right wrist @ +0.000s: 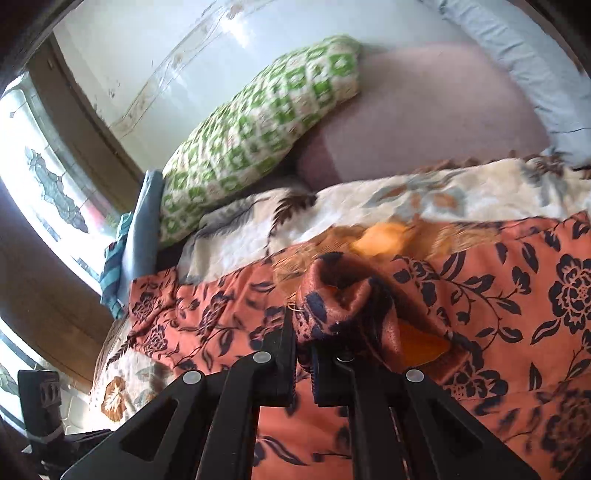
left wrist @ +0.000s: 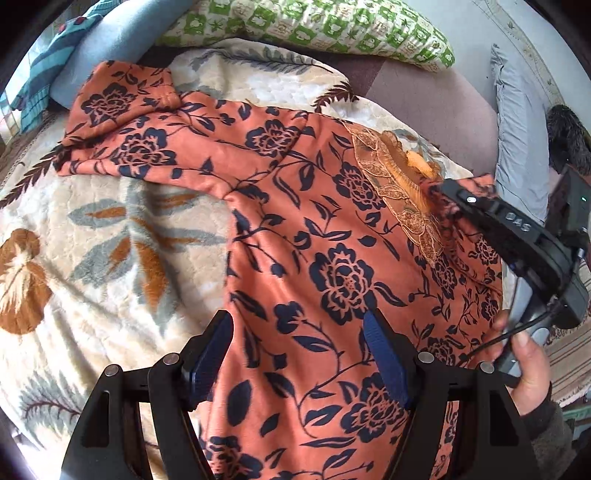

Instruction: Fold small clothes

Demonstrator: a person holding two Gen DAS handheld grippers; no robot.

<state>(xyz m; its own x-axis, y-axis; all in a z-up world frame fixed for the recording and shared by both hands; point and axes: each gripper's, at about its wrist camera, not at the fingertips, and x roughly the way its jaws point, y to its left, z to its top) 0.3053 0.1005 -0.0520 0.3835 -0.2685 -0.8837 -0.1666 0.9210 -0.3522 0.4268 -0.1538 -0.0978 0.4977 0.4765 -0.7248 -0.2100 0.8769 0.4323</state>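
Note:
An orange garment with dark blue flowers (left wrist: 295, 221) lies spread on a cream leaf-patterned blanket (left wrist: 110, 240), one sleeve stretched to the upper left and a lace collar (left wrist: 399, 177) at the right. My left gripper (left wrist: 299, 354) hovers open over the garment's lower body, blue pads wide apart with only flat cloth beneath. At the right, a hand (left wrist: 528, 373) holds my right gripper (left wrist: 443, 188), which carries a lifted fold of the garment near the collar. In the right wrist view my right gripper (right wrist: 303, 332) is shut on a bunched piece of the orange garment (right wrist: 498, 295).
A green-and-white patterned pillow (left wrist: 314, 26) lies along the bed's far side. Blue folded cloth (left wrist: 103, 48) is at the upper left and a grey-blue pillow (left wrist: 517, 129) at the right. A mauve sheet (right wrist: 424, 122) shows beyond the blanket (right wrist: 369, 206). A window is at the left.

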